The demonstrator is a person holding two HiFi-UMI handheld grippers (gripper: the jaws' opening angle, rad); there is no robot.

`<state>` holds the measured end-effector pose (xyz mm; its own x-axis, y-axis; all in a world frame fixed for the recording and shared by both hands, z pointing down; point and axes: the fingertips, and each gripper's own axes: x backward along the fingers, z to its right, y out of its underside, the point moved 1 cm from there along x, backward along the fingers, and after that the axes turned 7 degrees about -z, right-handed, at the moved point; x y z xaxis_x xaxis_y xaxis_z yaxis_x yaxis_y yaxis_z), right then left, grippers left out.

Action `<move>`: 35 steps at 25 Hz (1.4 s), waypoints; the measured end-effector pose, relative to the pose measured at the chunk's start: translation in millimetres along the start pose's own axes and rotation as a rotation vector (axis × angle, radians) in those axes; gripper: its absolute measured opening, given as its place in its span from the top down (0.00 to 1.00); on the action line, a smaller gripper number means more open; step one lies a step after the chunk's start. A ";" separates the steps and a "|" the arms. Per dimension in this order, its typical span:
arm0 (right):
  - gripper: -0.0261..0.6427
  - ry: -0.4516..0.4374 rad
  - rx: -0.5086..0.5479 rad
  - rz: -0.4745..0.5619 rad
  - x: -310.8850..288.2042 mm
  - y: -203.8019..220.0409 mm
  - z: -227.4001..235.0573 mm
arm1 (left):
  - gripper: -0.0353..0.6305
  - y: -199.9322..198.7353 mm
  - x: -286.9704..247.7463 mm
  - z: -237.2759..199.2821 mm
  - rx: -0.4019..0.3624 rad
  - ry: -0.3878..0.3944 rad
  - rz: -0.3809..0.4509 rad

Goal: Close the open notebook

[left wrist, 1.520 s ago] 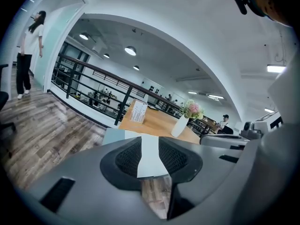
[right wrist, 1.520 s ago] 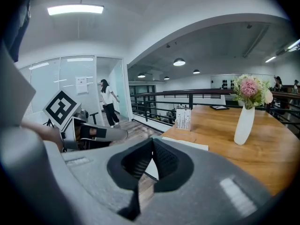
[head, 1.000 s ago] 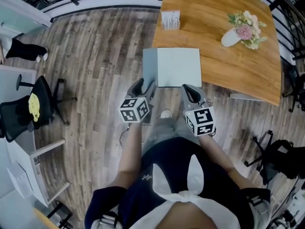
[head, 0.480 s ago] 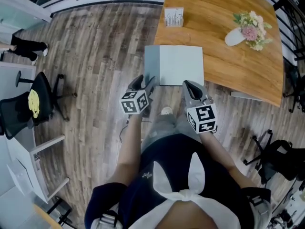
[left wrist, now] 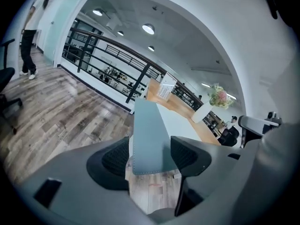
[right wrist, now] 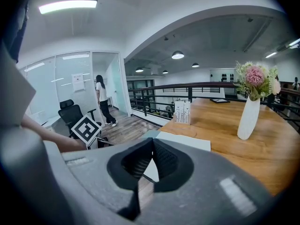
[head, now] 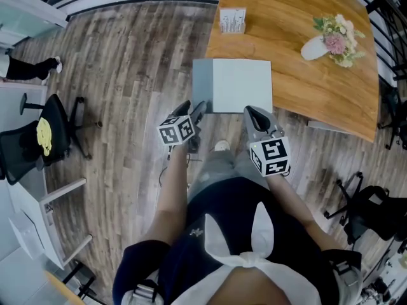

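1. Office chair [head: 32, 146]: black with a yellow patch on the seat. It stands on the plank floor [head: 127, 62], well to the left of the notebook.
2. Left gripper [head: 193, 108]: just beside the notebook's near-left corner, with its marker cube [head: 176, 131] on the side away from the notebook. The jaws stand wide apart and have just been opening. In the left gripper view the grey cover [left wrist: 147, 135] shows in the gap between the two pads, and neither pad is seen pressing on it.
3. Notebook [head: 241, 84]: the landmark for this legend. It lies open at the near-left corner of the wooden table [head: 305, 100]. The grey cover forms the narrow left strip and a blank white page fills the wider right part.
4. Right gripper [head: 256, 116]: just beside the notebook's near-right corner, with its marker cube [head: 270, 156] on the side away from the notebook. In the right gripper view the two dark pads meet at their tips; the jaws are closed together with nothing between them.
5. Card stand [head: 232, 21]: a small white printed holder standing upright on the table, beyond the notebook's far-left corner and apart from it.
6. Vase [head: 313, 49]: white, holding pink and cream flowers [head: 337, 38]. It stands upright on the table, beyond the notebook and well to its right.
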<state>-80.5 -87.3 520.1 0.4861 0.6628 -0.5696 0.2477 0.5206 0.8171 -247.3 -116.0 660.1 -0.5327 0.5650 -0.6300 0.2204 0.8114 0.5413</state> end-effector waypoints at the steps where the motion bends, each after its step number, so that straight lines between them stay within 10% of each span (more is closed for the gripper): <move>1: 0.96 -0.001 0.001 -0.002 0.2 0.4 -0.1 | 0.53 1.1 -1.0 -1.7 0.009 0.005 -0.002; 21: 0.97 -0.013 0.012 0.001 1.2 1.4 0.1 | 0.52 23.6 -17.3 -8.9 0.146 0.145 -0.050; 35: 0.97 -0.013 0.015 0.001 5.0 2.7 4.0 | 0.77 15.6 -2.7 -8.4 0.169 0.106 0.041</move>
<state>-74.0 -84.8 519.8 0.4972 0.6564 -0.5674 0.2599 0.5113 0.8192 -249.3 -106.1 674.9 -0.6017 0.5860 -0.5427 0.3726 0.8069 0.4582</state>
